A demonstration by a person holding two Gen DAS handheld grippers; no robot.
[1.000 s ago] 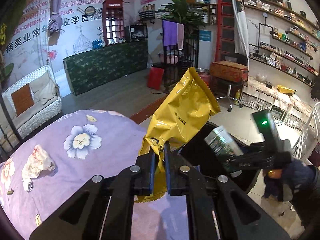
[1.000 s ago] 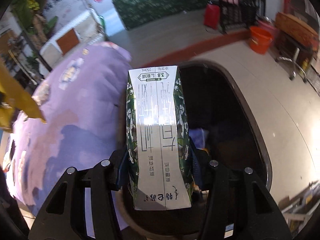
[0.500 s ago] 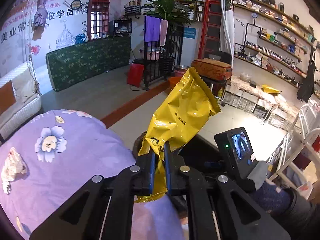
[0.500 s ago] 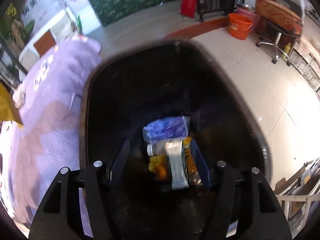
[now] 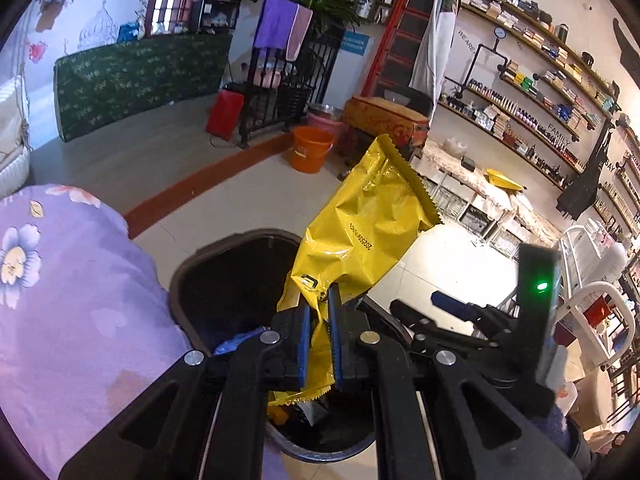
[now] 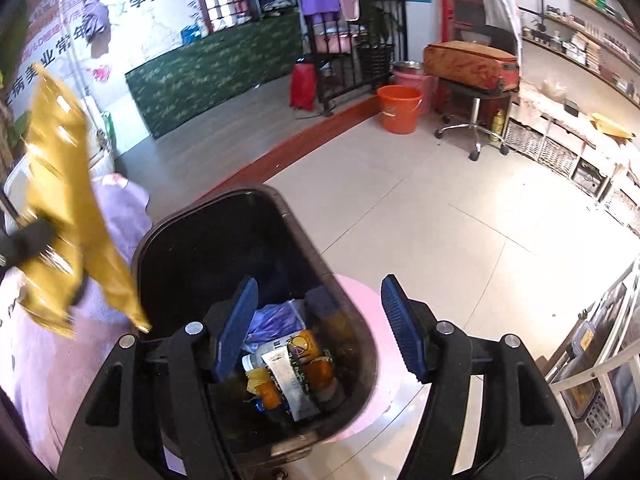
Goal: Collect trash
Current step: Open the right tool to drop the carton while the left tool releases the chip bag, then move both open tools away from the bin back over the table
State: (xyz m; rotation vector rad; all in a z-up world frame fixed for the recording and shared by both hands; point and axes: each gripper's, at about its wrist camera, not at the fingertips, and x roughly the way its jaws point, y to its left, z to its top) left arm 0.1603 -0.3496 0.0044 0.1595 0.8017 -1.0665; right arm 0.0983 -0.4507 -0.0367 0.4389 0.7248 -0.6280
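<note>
Over bin [image 5: 192,264]: left gripper [image 5: 319,312] pinching wrapper [image 5: 360,236]; right gripper [image 6: 316,320] agape

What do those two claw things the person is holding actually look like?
Both claws look alike: the left claw and the right claw are matte black angular frames with triangular cut-outs and silver round bolts at the joints. Each finger ends in a ribbed blue pad. The right claw's body carries a black box with a green light.

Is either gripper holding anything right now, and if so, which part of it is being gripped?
The left gripper is shut on the yellow snack wrapper, pinching it near its lower end, above the trash bin. The right gripper is open and holds nothing.
</note>
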